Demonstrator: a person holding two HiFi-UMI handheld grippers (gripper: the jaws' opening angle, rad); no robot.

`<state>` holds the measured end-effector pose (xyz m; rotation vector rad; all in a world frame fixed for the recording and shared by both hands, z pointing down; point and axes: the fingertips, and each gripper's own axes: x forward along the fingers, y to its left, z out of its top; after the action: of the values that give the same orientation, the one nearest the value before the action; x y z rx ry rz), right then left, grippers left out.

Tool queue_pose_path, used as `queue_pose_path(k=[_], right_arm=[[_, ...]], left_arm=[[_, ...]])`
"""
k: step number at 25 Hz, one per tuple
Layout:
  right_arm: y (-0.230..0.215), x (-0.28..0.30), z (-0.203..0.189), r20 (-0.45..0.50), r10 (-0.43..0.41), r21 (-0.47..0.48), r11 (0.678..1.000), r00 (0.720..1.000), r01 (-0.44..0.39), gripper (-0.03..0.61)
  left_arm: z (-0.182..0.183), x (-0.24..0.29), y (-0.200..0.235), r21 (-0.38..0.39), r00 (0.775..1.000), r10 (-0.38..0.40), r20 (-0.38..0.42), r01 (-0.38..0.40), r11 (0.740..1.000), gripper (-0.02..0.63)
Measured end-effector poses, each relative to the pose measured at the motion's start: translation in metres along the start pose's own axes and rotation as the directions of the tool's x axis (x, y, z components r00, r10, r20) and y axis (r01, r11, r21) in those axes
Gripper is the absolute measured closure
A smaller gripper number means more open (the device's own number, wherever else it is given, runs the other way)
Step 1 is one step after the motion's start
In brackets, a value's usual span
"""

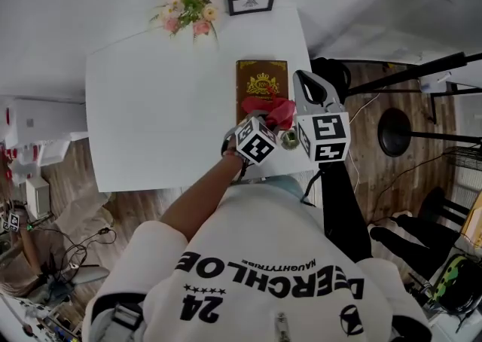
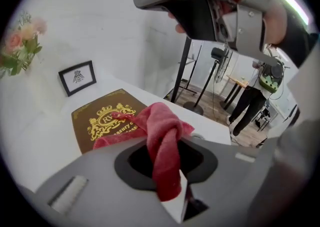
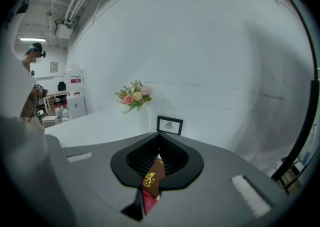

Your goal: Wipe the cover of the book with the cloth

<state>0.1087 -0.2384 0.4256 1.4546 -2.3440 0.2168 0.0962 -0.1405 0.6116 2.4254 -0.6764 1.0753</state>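
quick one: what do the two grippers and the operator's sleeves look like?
The left gripper and right gripper are matte grey moulded shells with a dark recess around the jaws. Each carries a white marker cube printed with black squares. The operator wears a white short-sleeved top with black lettering.

White shirt (image 1: pixel 256 258) with black lettering; grey left claw (image 2: pixel 167 171) and right claw (image 1: pixel 305 80) bear black-and-white marker cubes (image 1: pixel 254 139).

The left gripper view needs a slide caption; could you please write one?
Left gripper shut on a red cloth trailing onto the cover of a brown book on a white table.
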Motion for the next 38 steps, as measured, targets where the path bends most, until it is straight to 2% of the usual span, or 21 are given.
queue_pose_path(k=[4, 8, 12, 16, 19, 21, 26, 29, 31, 35, 38], right_arm=[[0.001, 0.0, 0.001, 0.002, -0.002, 0.002, 1.0, 1.0, 0.002, 0.575], [-0.001, 0.0, 0.002, 0.007, -0.002, 0.005, 1.0, 1.0, 0.002, 0.575], [-0.001, -0.002, 0.005, 0.02, 0.009, 0.008, 1.0, 1.0, -0.009, 0.575], [-0.001, -0.003, 0.007, 0.024, 0.008, 0.009, 1.0, 1.0, -0.008, 0.575], [-0.004, -0.004, 0.007, 0.029, 0.004, 0.009, 1.0, 1.0, -0.004, 0.575], [-0.007, -0.005, 0.007, 0.029, -0.003, 0.014, 1.0, 1.0, 0.002, 0.575], [-0.011, -0.008, 0.001, 0.012, -0.015, 0.018, 1.0, 1.0, 0.015, 0.575], [-0.012, -0.011, -0.001, 0.008, -0.018, 0.016, 1.0, 1.0, 0.018, 0.575], [-0.014, -0.012, -0.003, 0.004, -0.028, 0.003, 1.0, 1.0, 0.028, 0.575], [-0.013, -0.012, -0.004, -0.011, -0.034, -0.045, 0.998, 0.999, 0.033, 0.575], [-0.012, -0.01, -0.003, -0.014, -0.025, -0.053, 0.998, 1.0, 0.024, 0.575]], left_arm=[[-0.013, -0.015, 0.019, -0.026, 0.999, 0.036, -0.002, -0.036, 0.999, 0.468], [-0.032, -0.033, 0.039, -0.036, 0.994, 0.107, -0.017, -0.107, 0.994, 0.468], [-0.05, -0.052, 0.055, -0.095, 0.986, 0.162, -0.032, -0.164, 0.982, 0.468], [-0.062, -0.063, 0.067, -0.154, 0.983, 0.177, -0.039, -0.181, 0.971, 0.466], [-0.061, -0.065, 0.067, -0.13, 0.982, 0.179, -0.052, -0.185, 0.974, 0.466], [-0.049, -0.061, 0.058, -0.09, 0.986, 0.163, -0.041, -0.166, 0.982, 0.467], [0.008, -0.029, 0.007, 0.022, 0.999, 0.039, 0.037, -0.04, 0.999, 0.466], [0.024, -0.003, -0.021, 0.073, 1.0, -0.031, -0.005, 0.031, 0.997, 0.466], [0.017, 0.013, -0.027, 0.062, 0.997, -0.048, -0.054, 0.051, 0.997, 0.466], [0.012, 0.013, -0.018, -0.001, 0.998, -0.054, -0.037, 0.054, 0.999, 0.466], [0.007, 0.004, 0.005, -0.044, 0.999, -0.011, -0.03, 0.009, 0.999, 0.466]])
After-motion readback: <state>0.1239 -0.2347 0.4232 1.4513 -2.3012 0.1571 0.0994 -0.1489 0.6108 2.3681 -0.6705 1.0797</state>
